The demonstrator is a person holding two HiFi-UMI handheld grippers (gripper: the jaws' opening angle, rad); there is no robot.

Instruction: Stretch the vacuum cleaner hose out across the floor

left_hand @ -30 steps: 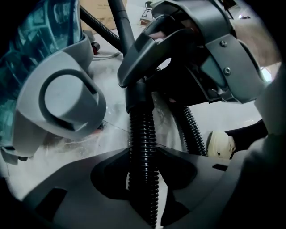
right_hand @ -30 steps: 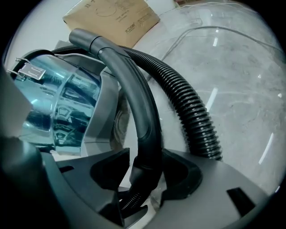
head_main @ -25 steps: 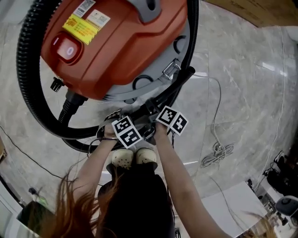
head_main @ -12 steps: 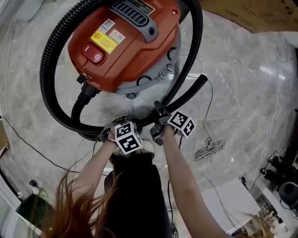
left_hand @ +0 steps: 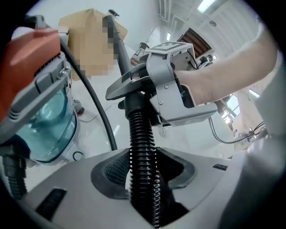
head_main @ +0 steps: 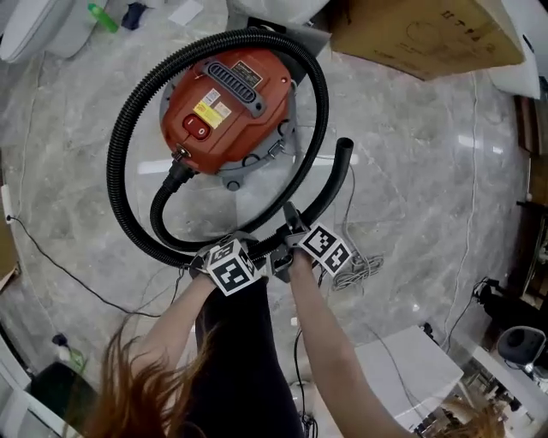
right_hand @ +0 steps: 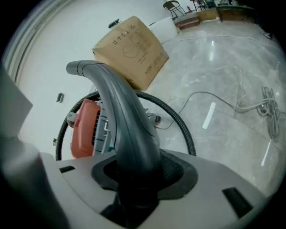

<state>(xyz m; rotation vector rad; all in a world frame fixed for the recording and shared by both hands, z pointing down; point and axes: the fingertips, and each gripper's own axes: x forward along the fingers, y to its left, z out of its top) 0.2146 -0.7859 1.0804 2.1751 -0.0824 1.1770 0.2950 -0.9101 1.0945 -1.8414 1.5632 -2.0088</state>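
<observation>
1. Clamped on the ribbed hose (left_hand: 142,147) with the left gripper (left_hand: 143,179); closing on the curved handle (right_hand: 127,125) with the right gripper (right_hand: 136,174), handle between the pads.
2. Note the rest looped round the vacuum cleaner (head_main: 224,98) at twelve o'clock.
3. Pull low and steady toward four o'clock, no jerking.

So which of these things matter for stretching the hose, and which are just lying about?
Job: hose, vacuum cleaner, curved handle tube.
Lying about: cardboard box, green bottle, coiled white cable.
</observation>
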